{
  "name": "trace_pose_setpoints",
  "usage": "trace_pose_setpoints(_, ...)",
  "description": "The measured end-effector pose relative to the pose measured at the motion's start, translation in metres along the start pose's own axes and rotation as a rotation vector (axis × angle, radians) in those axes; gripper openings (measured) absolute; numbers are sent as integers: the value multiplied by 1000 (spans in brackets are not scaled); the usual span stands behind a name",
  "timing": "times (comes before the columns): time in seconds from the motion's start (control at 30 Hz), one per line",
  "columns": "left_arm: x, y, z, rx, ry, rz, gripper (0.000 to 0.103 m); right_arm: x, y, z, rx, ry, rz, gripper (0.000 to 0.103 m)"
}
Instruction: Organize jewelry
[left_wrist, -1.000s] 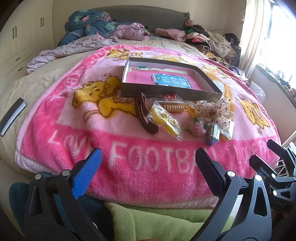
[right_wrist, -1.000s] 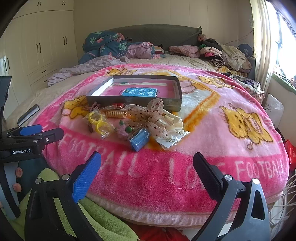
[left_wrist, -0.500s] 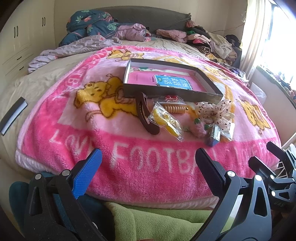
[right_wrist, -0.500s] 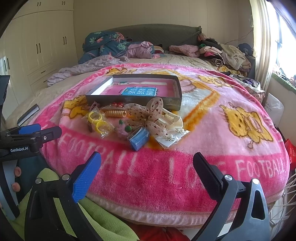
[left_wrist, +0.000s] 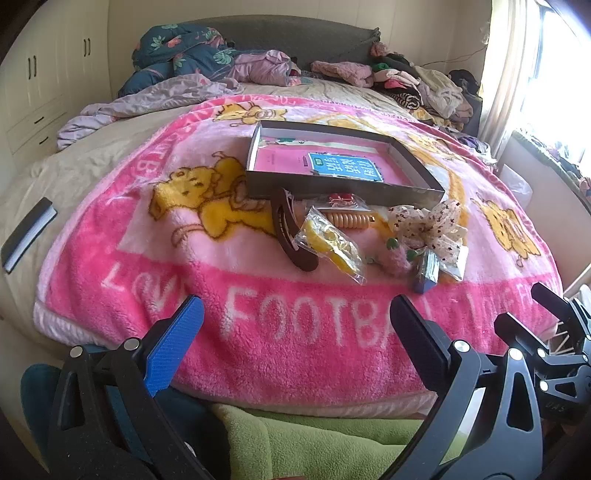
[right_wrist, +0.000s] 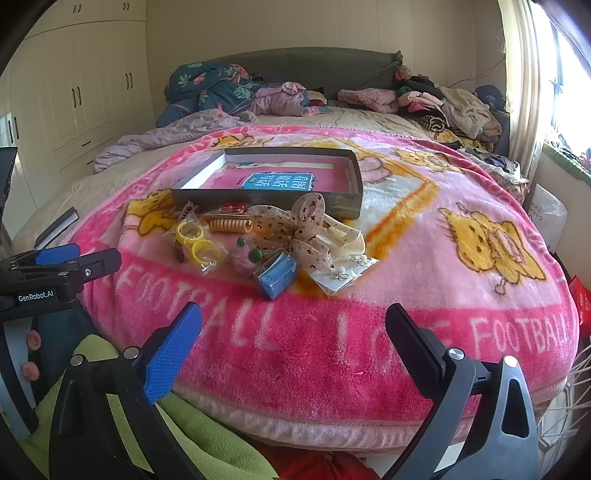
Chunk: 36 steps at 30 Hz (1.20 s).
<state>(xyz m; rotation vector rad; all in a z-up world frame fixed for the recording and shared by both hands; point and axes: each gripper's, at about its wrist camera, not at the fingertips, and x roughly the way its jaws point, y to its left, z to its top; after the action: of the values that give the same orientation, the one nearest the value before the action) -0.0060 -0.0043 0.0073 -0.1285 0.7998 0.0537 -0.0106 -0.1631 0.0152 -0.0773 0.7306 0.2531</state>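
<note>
Pink blanket (left_wrist: 258, 325) looms slightly closer; both grippers still empty.

Jewelry pile (right_wrist: 266, 243) lies on the blanket before an open, seemingly shallow box (right_wrist: 354, 177).

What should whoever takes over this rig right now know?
Left gripper and right gripper: both open, empty, held short of the bed edge.
Open box sits on the pink blanket; none of the loose pieces is in it.
In front of it lie the yellow rings bag, blue case, dotted bow and earring card.
Nothing sorted yet; everything left.
</note>
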Motion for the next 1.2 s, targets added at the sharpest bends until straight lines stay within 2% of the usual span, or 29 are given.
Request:
trace_pose_setpoints(0.83,6,-2,0,-8,23,-15,93,8,-1,-1,-13,12,18,97)
trace_pose_setpoints(1.2,29,14,12,-60,81,-26,93,41,-13,26,-36,45,34,97)
